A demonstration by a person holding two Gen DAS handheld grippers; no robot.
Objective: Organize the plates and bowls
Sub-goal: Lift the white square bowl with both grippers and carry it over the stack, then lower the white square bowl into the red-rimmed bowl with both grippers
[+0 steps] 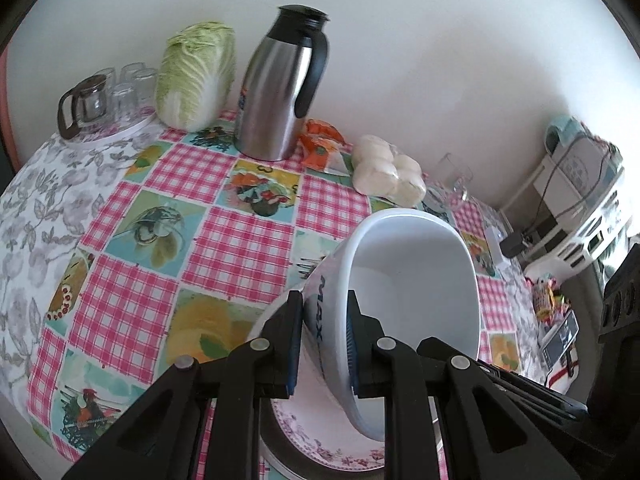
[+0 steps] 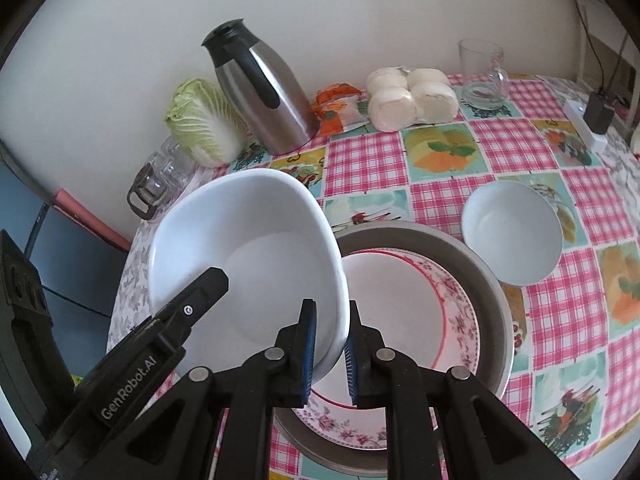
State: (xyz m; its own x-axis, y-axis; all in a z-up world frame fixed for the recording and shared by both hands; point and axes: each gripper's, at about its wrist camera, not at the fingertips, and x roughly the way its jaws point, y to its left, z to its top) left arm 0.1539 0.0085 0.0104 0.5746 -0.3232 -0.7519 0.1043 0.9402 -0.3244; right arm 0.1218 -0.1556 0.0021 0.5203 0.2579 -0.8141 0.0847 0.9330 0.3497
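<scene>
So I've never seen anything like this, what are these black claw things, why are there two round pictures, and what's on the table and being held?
The black claws are two-finger grippers that a person holds, one in each hand. No robot arm is involved. Each gripper carries a fisheye camera looking along its fingers, hence two round pictures: one from the left gripper, one from the right gripper.

Both grippers pinch the rim of the same large white bowl, from opposite sides, holding it tilted above a flowered plate. That plate lies in a metal basin.

On the checked tablecloth there is also a smaller white bowl, a steel jug, a cabbage, packed white buns and a glass mug.
</scene>
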